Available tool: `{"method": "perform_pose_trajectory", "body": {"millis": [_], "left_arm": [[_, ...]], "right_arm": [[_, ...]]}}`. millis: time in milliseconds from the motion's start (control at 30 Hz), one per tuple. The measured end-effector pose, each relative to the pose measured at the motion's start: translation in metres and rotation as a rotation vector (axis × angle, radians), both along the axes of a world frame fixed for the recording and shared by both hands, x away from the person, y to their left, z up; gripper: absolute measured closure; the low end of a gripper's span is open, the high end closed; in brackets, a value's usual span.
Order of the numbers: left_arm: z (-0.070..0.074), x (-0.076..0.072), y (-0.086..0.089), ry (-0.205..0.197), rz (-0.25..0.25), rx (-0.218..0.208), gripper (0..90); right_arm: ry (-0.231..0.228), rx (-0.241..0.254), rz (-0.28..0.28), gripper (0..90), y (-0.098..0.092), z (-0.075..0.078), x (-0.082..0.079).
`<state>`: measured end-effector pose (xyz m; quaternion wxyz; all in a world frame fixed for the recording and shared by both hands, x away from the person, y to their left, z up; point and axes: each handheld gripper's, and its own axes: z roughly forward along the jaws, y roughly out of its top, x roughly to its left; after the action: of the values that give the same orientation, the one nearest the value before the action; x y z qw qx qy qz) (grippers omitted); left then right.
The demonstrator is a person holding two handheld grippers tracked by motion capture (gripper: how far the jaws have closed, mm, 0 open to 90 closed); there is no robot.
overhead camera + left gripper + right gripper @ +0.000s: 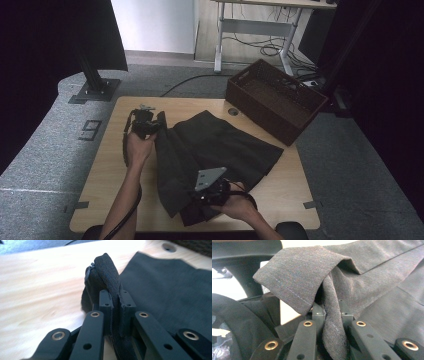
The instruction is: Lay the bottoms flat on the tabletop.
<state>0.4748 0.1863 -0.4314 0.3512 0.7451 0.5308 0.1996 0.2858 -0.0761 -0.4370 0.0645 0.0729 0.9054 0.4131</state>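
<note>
Both grippers have a bite of the dark garment (215, 150) on the wooden table (110, 175), and it looks like a fold in the making. The left gripper (150, 125) is up at the far left corner of the cloth, jaws pinched nearly together on a thick seamed edge; its own camera shows that edge squeezed flat between the pads and curling up over the tips (110, 280). The right gripper (212, 192) is down near the person's side of the table, jaws likewise clamped tight on a hemmed edge, with a flap drooping over to one side (294, 280).

The relation that matters: the gripped edge runs from the far left grip down to the near right grip, along the left side of the garment, and the rest of the cloth spreads away to the right, flat on the table. So the bulk lies to the right of both sets of fingers, and I'd judge the edge gets carried that way, over the body of the fabric. Both hands are equally committed.

The brown woven basket (275, 100) sits at the far right corner, just beyond the cloth's reach. A round cable hole (233, 111) lies by the garment's far edge. Nothing stands in the path.
</note>
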Motion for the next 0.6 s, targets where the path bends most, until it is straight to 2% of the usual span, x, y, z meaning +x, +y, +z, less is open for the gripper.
{"method": "perform_pose_trajectory", "body": {"millis": [167,333,533,567,600], "left_arm": [[0.011,0.016,-0.029,-0.018,-0.028,-0.011,83.0],[0.025,0.030,-0.055,-0.036,-0.054,-0.017,82.9],[0.038,0.045,-0.083,-0.059,-0.083,-0.017,82.8],[0.038,0.045,-0.083,-0.059,-0.083,-0.017,82.8],[0.039,0.051,-0.091,-0.062,-0.090,-0.033,82.8]], "right_arm": [[-0.021,0.046,-0.071,80.6,-0.035,0.013,0.007],[-0.051,0.061,-0.139,80.5,-0.064,0.027,0.014],[-0.096,0.086,-0.219,80.5,-0.099,0.051,0.023],[-0.107,0.089,-0.235,80.6,-0.105,0.055,0.024],[-0.116,0.092,-0.255,80.5,-0.112,0.060,0.026]]}}
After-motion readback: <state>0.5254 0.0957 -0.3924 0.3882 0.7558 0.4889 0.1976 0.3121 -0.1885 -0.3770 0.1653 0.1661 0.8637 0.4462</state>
